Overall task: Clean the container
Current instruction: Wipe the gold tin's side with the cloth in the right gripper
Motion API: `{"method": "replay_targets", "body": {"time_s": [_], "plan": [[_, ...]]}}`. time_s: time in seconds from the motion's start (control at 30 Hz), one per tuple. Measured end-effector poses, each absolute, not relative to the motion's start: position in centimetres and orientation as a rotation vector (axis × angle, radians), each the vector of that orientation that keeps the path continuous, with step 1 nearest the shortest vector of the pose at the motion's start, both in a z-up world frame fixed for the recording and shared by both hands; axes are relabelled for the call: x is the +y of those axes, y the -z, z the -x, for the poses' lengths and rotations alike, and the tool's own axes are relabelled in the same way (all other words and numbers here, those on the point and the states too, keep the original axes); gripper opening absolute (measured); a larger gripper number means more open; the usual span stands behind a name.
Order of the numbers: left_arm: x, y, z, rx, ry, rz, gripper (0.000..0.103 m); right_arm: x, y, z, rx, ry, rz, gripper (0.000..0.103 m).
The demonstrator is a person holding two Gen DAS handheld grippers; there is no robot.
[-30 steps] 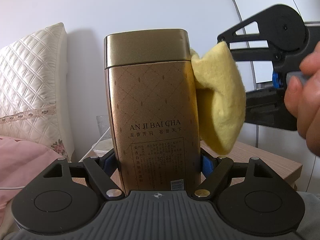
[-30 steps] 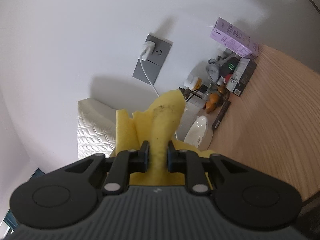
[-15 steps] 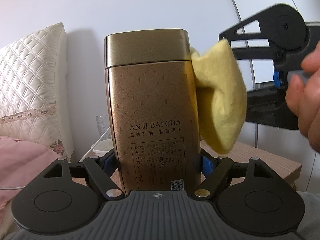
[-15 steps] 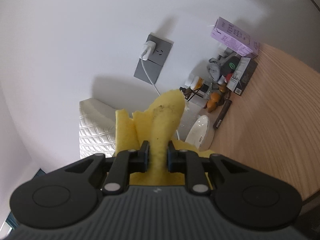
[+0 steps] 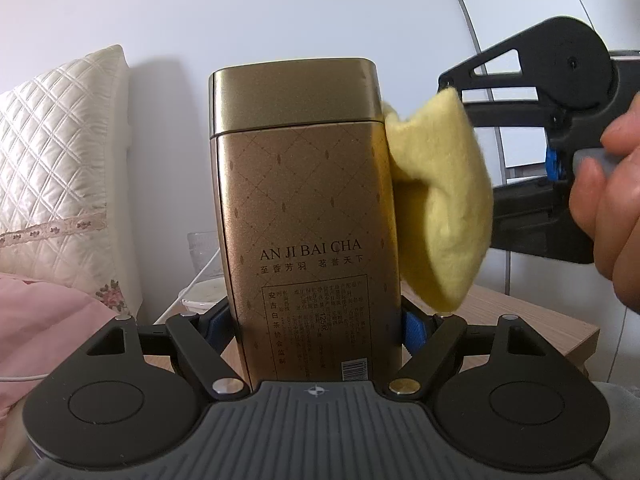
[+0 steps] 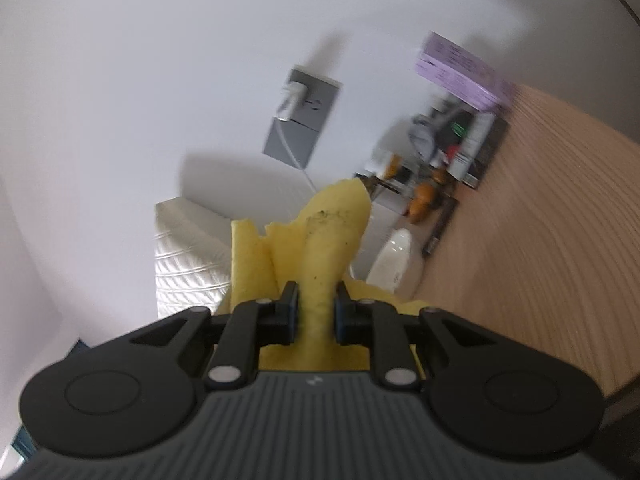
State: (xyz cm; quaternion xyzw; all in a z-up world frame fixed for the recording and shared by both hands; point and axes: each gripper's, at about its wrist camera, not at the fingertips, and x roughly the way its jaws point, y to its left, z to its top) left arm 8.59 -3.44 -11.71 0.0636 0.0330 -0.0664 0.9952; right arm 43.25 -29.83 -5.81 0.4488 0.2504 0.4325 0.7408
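Note:
My left gripper (image 5: 316, 322) is shut on a tall gold tea tin (image 5: 304, 216) with a lid, held upright in the left wrist view. My right gripper (image 6: 317, 312) is shut on a folded yellow cloth (image 6: 328, 240). In the left wrist view the cloth (image 5: 444, 204) presses against the tin's right side, just below the lid, with the right gripper's black body (image 5: 552, 136) and a hand behind it. The tin itself does not show in the right wrist view.
A quilted cream pillow (image 5: 56, 184) and pink bedding (image 5: 44, 320) lie left. A wooden bedside table (image 5: 520, 320) is behind the tin, with a glass (image 5: 202, 248). The right wrist view shows a wall socket (image 6: 300, 120), a purple box (image 6: 460, 68) and clutter on the table (image 6: 540, 220).
The cloth has stayed against the tin's right side. The right wrist view has shifted and blurred, so the right gripper is moving. The left gripper and tin have held still.

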Motion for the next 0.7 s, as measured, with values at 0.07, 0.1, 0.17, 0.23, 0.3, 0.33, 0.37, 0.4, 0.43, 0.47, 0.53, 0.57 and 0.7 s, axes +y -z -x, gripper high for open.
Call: {"method": "replay_targets", "body": {"time_s": [0.07,0.1,0.17,0.23,0.3,0.33,0.37,0.4,0.43,0.47,0.53,0.57,0.7], "plan": [[-3.5,11.7,-8.5,0.066,0.137,-0.128,0.082,-29.9,6.2,-43.4,0.563,-0.939,-0.983,0.020],[-3.5,11.7,-8.5,0.066,0.137,-0.128,0.082,-29.9,6.6,-43.5,0.580,-0.924,-0.983,0.020],[-3.5,11.7,-8.5,0.066,0.138,-0.127,0.082,-29.9,7.3,-43.7,0.606,-0.905,-0.985,0.020],[-3.4,11.2,-9.7,0.070,0.124,-0.123,0.082,-29.8,7.7,-43.8,0.621,-0.897,-0.992,0.020],[-3.3,11.2,-9.9,0.070,0.123,-0.122,0.082,-29.8,7.0,-43.7,0.600,-0.914,-0.989,0.020],[-3.2,11.2,-10.0,0.070,0.124,-0.122,0.082,-29.8,6.5,-43.7,0.583,-0.931,-0.991,0.020],[-3.2,11.2,-10.0,0.070,0.125,-0.122,0.082,-29.9,6.1,-43.7,0.569,-0.943,-0.996,0.020],[-3.2,11.2,-10.1,0.070,0.126,-0.122,0.082,-29.9,5.8,-43.6,0.556,-0.954,-1.000,0.020],[-3.1,11.2,-10.1,0.069,0.126,-0.122,0.082,-30.0,5.6,-43.6,0.545,-0.963,-1.003,0.020],[-3.2,11.2,-10.1,0.067,0.127,-0.123,0.082,-30.0,5.6,-43.6,0.545,-0.963,-1.003,0.020],[-3.1,11.2,-10.3,0.067,0.127,-0.124,0.082,-30.1,6.4,-43.8,0.568,-0.941,-1.008,0.020],[-3.1,11.2,-10.3,0.067,0.127,-0.123,0.082,-30.1,6.8,-43.9,0.584,-0.926,-1.011,0.020],[-3.0,11.2,-10.5,0.068,0.128,-0.124,0.082,-30.0,7.7,-44.1,0.618,-0.899,-1.022,0.020]]}}
